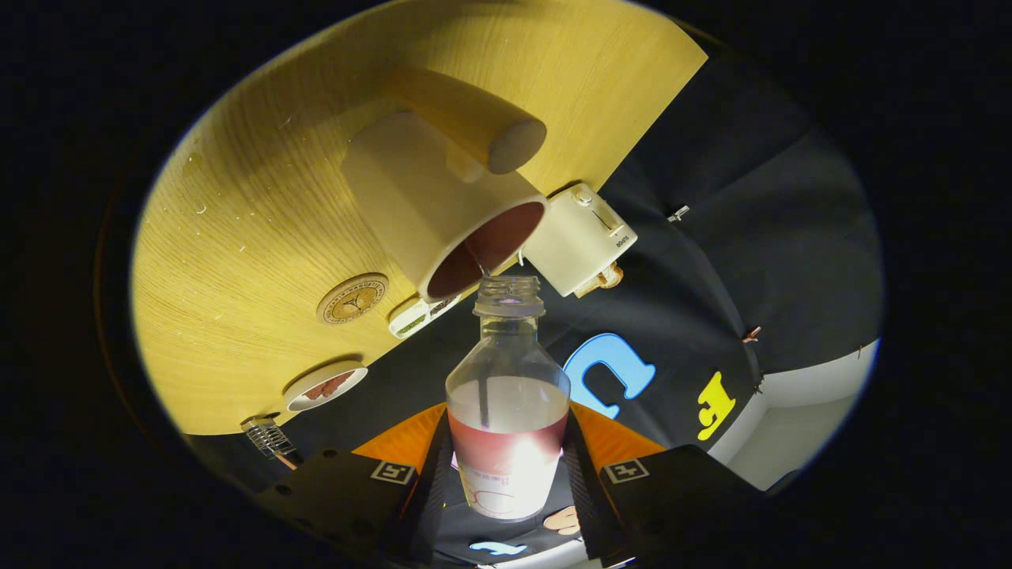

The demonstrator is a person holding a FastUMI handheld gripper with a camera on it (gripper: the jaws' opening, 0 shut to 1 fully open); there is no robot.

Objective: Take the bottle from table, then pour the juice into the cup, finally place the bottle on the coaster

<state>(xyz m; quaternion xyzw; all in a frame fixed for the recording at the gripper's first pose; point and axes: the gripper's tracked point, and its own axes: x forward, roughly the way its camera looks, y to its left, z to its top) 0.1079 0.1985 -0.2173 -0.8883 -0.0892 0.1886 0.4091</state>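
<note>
Nearest the camera, at the bottom centre of the frame, the claw (507,474) is clamped on a clear plastic bottle (507,395), a finger pressing each side of its lower body. The bottle is uncapped and partly filled with red juice (506,446). On the wooden table (237,237) in the left half lie a small dish (325,386) and a round coaster (353,298). At centre, a cream cup (427,205) has its rim touching the bottle's mouth, with a thin red stream between them. Right of the cup sits a white box-shaped device (579,239).
</note>
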